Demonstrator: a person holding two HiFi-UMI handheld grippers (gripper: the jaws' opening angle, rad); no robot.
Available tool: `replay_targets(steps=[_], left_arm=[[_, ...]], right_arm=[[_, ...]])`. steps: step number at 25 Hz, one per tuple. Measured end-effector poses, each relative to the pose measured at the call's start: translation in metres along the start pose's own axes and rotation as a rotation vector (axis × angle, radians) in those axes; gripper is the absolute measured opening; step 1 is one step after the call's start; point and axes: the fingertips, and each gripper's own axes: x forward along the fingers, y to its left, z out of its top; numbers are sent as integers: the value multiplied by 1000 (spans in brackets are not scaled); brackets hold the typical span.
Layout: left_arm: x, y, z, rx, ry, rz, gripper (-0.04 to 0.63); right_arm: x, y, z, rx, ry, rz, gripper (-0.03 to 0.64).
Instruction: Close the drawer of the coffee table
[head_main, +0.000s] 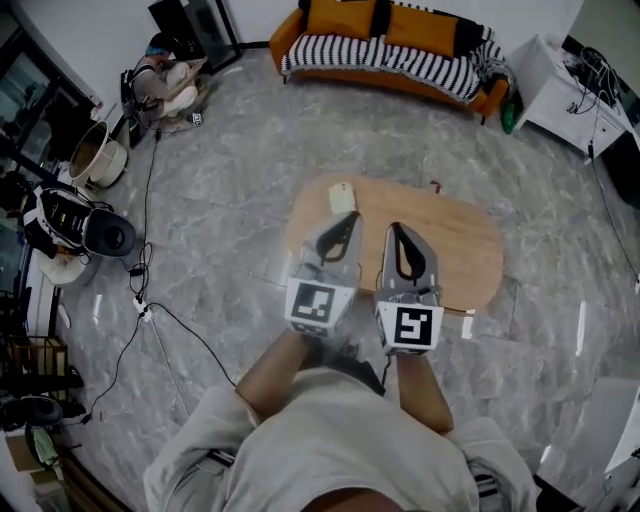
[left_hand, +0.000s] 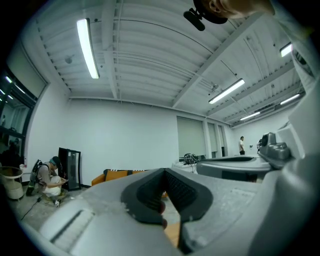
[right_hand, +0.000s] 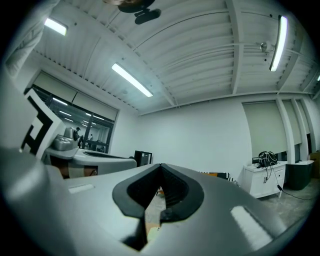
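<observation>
Pale shirt (head_main: 330, 440) and bare forearms (head_main: 270, 375) fill the bottom of the head view, with each hand holding a gripper out in front. Side by side and close together are the left gripper (head_main: 351, 216) and the right gripper (head_main: 396, 228), each with a marker cube facing up. Both pairs of jaws are pressed fully together with nothing between them. Each gripper view looks level across the room to a white wall and ceiling lights.

Below and just beyond the grippers stands the coffee table (head_main: 460, 240), a rounded wooden top on a grey marble floor (head_main: 230, 200). Its drawer cannot be made out from above. A small pale object (head_main: 342, 197) lies on the table's far left part. An orange sofa (head_main: 340, 18) with a striped blanket (head_main: 400, 60) stands well beyond.
</observation>
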Motion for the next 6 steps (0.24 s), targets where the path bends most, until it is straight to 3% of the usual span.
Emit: replay_targets(steps=[6], left_arm=[[-4, 23, 8, 6, -4, 34, 20]], right_arm=[[16, 14, 12, -18, -7, 33, 6]])
